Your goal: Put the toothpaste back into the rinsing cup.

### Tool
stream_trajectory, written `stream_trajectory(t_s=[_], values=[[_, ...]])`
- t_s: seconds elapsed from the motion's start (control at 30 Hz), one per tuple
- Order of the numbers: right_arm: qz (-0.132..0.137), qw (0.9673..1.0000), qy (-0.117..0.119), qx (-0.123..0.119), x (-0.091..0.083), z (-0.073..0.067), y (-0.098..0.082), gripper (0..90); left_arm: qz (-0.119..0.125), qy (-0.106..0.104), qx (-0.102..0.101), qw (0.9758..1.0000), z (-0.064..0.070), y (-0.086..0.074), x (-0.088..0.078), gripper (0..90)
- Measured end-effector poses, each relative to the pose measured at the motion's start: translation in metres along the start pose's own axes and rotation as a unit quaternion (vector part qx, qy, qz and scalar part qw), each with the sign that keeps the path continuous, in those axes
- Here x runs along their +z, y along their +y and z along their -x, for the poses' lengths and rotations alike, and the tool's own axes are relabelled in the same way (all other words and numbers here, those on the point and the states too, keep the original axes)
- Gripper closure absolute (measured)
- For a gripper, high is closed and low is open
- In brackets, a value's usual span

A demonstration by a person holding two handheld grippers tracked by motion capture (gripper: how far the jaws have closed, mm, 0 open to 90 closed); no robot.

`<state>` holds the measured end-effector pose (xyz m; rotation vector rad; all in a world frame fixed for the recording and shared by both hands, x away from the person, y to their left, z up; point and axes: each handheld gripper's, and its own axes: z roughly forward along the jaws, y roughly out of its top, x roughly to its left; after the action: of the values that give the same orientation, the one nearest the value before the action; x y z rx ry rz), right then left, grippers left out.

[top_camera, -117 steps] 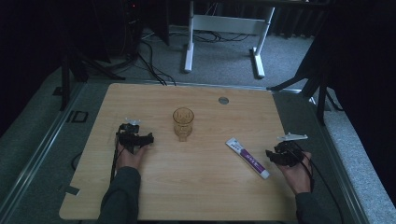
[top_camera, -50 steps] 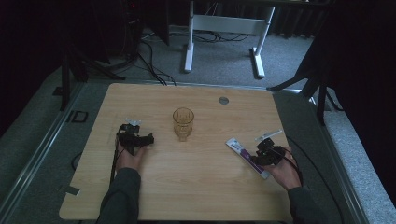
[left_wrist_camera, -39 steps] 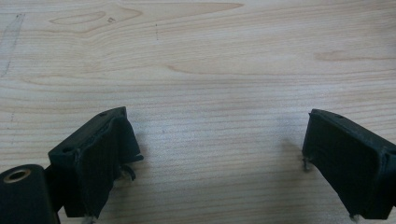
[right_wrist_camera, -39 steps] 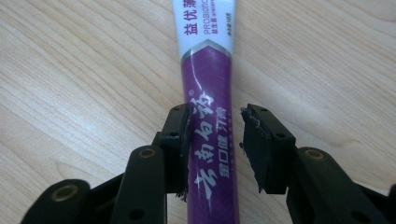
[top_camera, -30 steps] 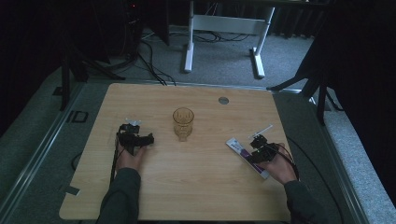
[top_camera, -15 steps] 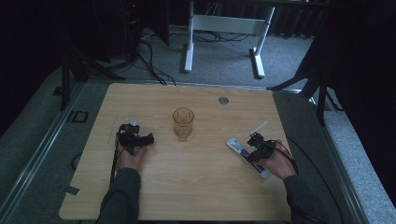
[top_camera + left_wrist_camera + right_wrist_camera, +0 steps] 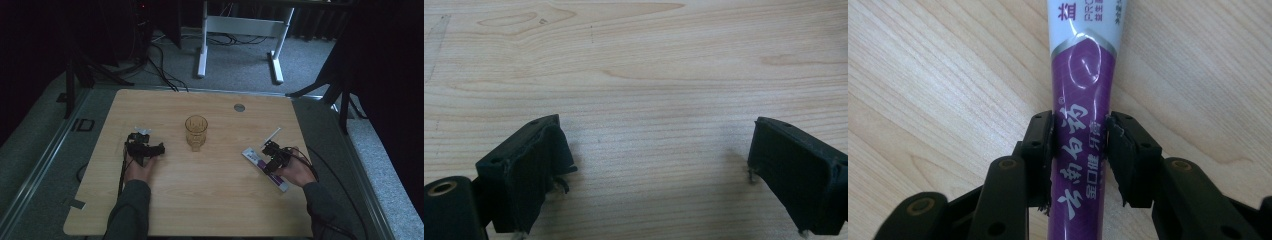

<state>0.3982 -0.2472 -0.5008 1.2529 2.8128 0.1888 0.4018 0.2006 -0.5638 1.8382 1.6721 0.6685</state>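
Note:
A purple and white toothpaste tube lies flat on the wooden table, right of centre. My right gripper straddles its purple part, and both pads touch its sides. Its jaws have just been opening a little, with the tube still between them. From above, that gripper sits over the tube's middle. My left gripper rests on the table at the left, jaws wide open over bare wood. An amber glass stands upright between the hands.
A white toothbrush lies just beyond the tube, angled toward the far right. A round grey grommet is set in the table near its far edge. Cables trail from both grippers. A white desk frame stands on the floor beyond.
My right hand has moved left from the table's right edge onto the toothpaste tube, and its jaws now straddle it. The left hand and the glass have stayed put.

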Motion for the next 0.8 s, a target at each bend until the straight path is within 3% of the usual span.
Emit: stream_trajectory(t_s=[0.53,0.8], values=[[-0.043,0.9989,0.017,0.003,0.009,0.004,0.012,60.4,0.000,0.000,0.000,1.0000,0.000,0.000,0.000,7.6],[-0.057,0.9984,0.002,0.004,0.018,0.002,0.017,59.5,0.000,0.000,0.000,1.0000,0.000,0.000,0.000,7.6]])
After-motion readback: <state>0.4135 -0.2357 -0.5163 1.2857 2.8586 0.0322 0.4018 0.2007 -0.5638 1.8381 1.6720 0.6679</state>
